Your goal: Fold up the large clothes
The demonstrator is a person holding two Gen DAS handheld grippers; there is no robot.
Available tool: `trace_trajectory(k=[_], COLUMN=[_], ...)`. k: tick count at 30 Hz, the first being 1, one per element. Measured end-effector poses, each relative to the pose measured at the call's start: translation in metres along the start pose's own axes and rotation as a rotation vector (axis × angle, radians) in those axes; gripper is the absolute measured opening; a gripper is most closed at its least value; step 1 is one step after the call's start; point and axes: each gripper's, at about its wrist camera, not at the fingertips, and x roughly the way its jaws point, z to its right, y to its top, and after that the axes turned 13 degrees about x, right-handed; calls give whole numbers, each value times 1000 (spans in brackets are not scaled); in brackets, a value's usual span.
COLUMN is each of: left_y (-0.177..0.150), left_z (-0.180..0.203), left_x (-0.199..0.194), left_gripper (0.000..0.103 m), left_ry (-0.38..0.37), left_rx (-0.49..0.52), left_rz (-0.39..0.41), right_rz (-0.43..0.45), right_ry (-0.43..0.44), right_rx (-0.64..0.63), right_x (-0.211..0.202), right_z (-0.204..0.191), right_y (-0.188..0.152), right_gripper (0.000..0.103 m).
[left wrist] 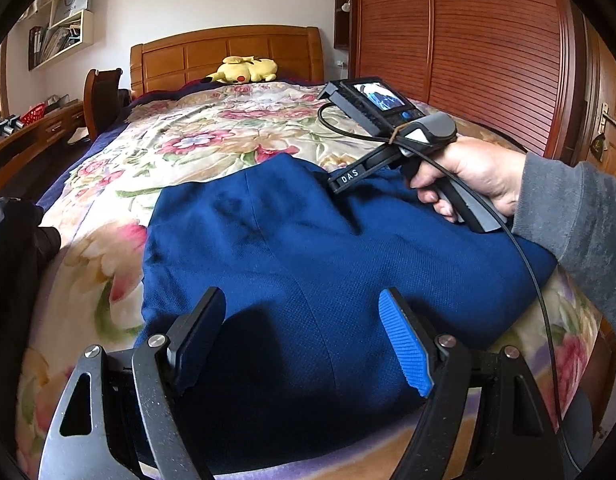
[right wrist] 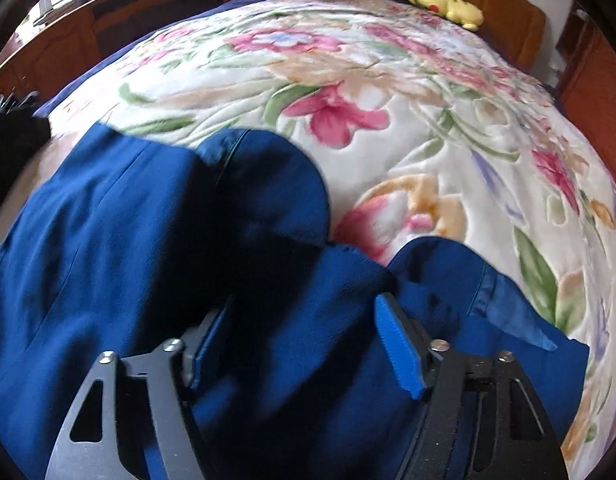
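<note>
A large dark blue garment [left wrist: 308,248] lies spread on the floral bed cover [left wrist: 196,140]. My left gripper [left wrist: 304,312] is open just above its near part, with nothing between the blue pads. The right gripper's body [left wrist: 387,132], held in a hand, hovers over the garment's far right side; its fingers are hidden there. In the right wrist view the right gripper [right wrist: 308,320] is open over the blue garment [right wrist: 128,240], whose folded edge and rounded flap [right wrist: 268,184] lie on the bed cover [right wrist: 387,80]. Blue cloth fills the gap between the fingers.
A yellow plush toy [left wrist: 244,69] lies by the wooden headboard [left wrist: 228,50]. A dark garment [left wrist: 12,256] sits at the bed's left edge. A desk and chair [left wrist: 102,100] stand left of the bed, a wooden wardrobe [left wrist: 467,40] to the right.
</note>
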Motion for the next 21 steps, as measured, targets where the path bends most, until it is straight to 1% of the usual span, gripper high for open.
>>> trace_trajectory(k=[1,2,3,5,7,9,12,14,15,16,17,18,19,20,21], left_y=[0,0,-1,-1,-1,-1,0,0,0,0,0,0,0,0,1], left_z=[0,1,2,2,2,2,3,3,3,3,3,4,4,5,6], left_x=[0,0,0,0,0,0,-1,-1,-1,-2,-2,-2,-3,-4,-4], left_gripper=[80,80,80,80,80,80,80,80,80,80,80,80,80,80,80], left_ry=[1,2,3,4,5,6,10,10,5,3,2,0,0,-2,-5], left_rx=[1,2,4,4,3,4,6,7,6,4,3,4,5,5,5], left_rz=[0,-1,-2,-3,-4,-4,-1,1,3,4,4,5,8,12,15], right_rz=[12,20,19,10,28,75,174,209,205,192,192,202,216,234,245], right_ry=[-15,-19,-15,-9,-23,-34,-81,-97,-94,-92,-92,-72,-50,-36,-28], right_rx=[-2,-9,-13,-17,-37,-25,14,30,26,20,16,11,7,3,-4], right_x=[1,1,3,8,9,4,-11,-21,-24,-27,-34,-45,-56,-68,-81], right_z=[0,0,-1,-2,-5,-3,0,2,1,0,-1,-1,1,3,5], right_y=[2,1,2,1,1,0,2,2,2,0,-2,-6,-11,-17,-28], right_gripper=[48,23,5,5,4,3,3,3,5,9,21,39,48,63,70])
